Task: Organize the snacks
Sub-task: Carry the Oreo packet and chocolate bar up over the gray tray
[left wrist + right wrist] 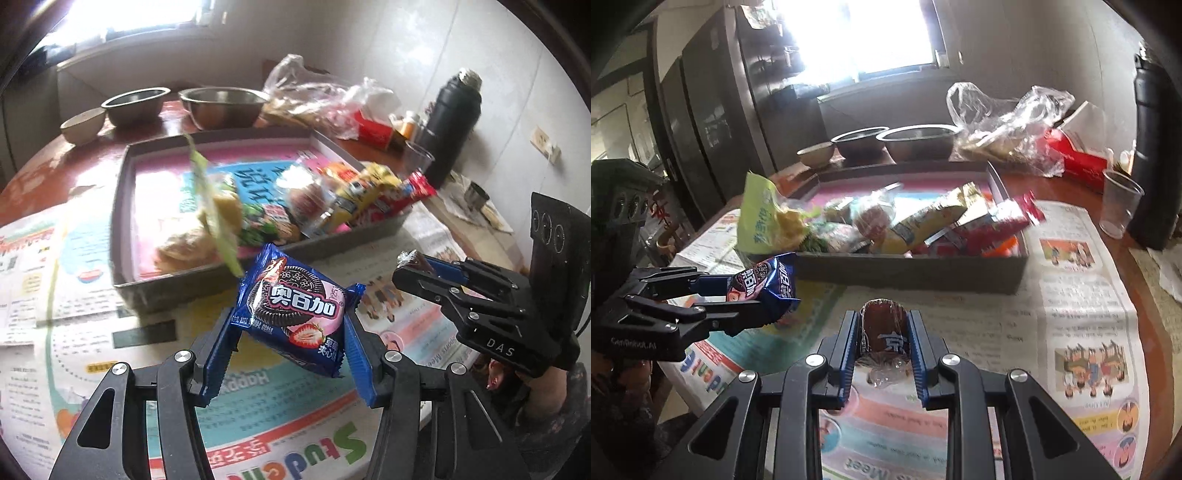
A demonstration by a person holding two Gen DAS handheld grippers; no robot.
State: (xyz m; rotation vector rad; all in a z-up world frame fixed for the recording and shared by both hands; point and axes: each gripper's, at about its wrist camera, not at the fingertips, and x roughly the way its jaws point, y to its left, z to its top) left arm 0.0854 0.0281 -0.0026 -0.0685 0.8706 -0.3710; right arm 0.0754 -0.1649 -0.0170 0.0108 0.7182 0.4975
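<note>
My left gripper [290, 325] is shut on a blue cookie packet [295, 310] with a strawberry picture and holds it above the newspaper, just in front of the grey tray [177, 288]. The packet also shows in the right wrist view [764, 284]. My right gripper [884, 332] is shut on a small dark red wrapped snack [884, 332], also in front of the tray [908, 273]. In the left wrist view the right gripper [417, 264] sits at the right. The tray holds several snack packets, among them a green bag [764, 218].
Two steel bowls [221, 107] and a small bowl [83, 123] stand behind the tray. A clear plastic bag [1008, 125], a red box [1075, 155], a plastic cup [1119, 206] and a black flask [450, 122] stand at the right. Newspaper [1082, 295] covers the round table.
</note>
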